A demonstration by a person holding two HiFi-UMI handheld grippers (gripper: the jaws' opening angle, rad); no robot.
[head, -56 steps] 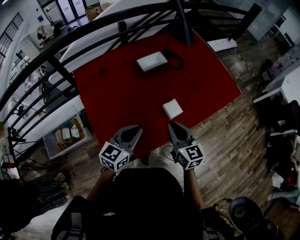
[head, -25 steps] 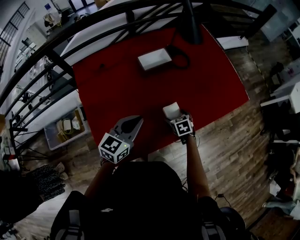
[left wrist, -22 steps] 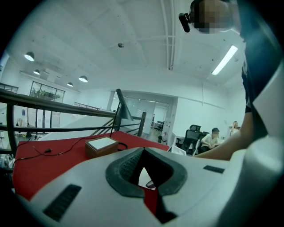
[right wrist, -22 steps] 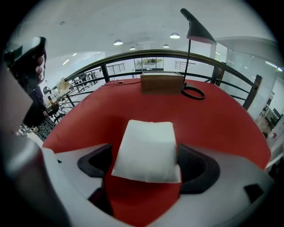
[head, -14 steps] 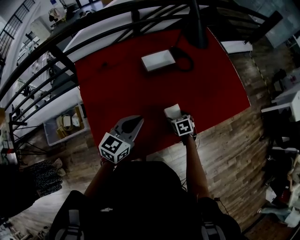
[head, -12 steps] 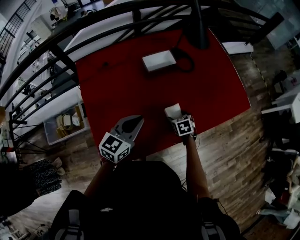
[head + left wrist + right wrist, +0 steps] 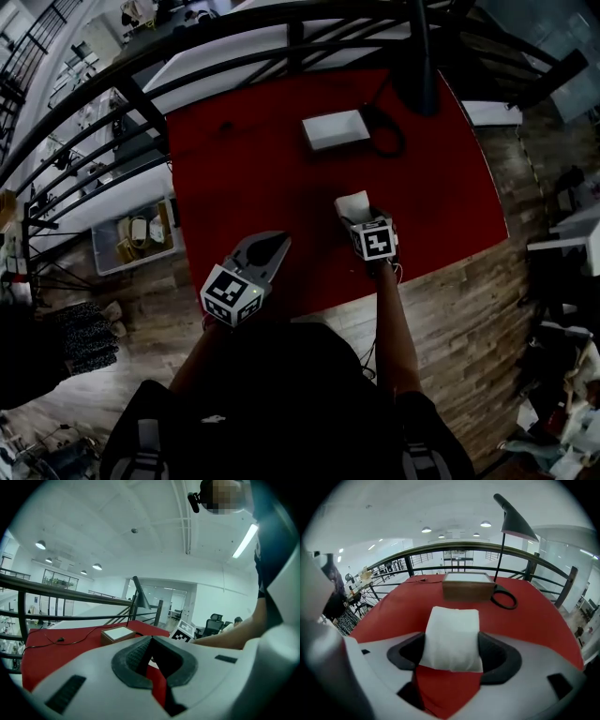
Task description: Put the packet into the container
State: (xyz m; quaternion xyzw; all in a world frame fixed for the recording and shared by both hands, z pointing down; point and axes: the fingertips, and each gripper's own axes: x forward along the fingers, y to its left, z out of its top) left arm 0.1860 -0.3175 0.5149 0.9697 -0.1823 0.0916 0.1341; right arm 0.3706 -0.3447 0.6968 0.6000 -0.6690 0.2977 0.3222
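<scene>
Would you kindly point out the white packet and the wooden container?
White soft packet (image 7: 452, 639): right gripper view, middle of its facing side.
Wooden box container (image 7: 468, 591): right gripper view, its brown front wall.

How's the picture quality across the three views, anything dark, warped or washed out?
Head view: dim and underexposed, the table a deep red, the packet only a pale patch. Left gripper view: bright, with glowing ceiling lights and a black round vignette. Right gripper view: evenly lit, packet and container sharp, the railing bowed by the wide lens.
</scene>
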